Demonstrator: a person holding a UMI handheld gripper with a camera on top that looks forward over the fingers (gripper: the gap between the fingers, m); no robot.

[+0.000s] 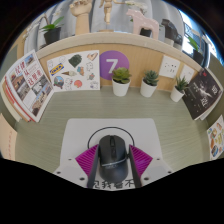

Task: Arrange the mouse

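Note:
A black computer mouse (112, 153) lies on a white mat (80, 135) with black print along its near edge, on a green table top. My gripper (113, 147) is low over the mat with a finger on each side of the mouse. The pink pads (88, 160) press against the mouse's left and right sides, with no gap showing. The mouse's rear end is hidden below the fingers. A thin dark arc curves round the mouse's front on the mat.
Three small potted plants (121, 80) (150, 82) (180, 88) stand in a row at the table's back. A purple disc marked 7 (113, 63) and printed sheets (73, 70) lean on the back wall. More sheets (28, 85) lie at the left. A shelf with figurines (105, 15) runs above.

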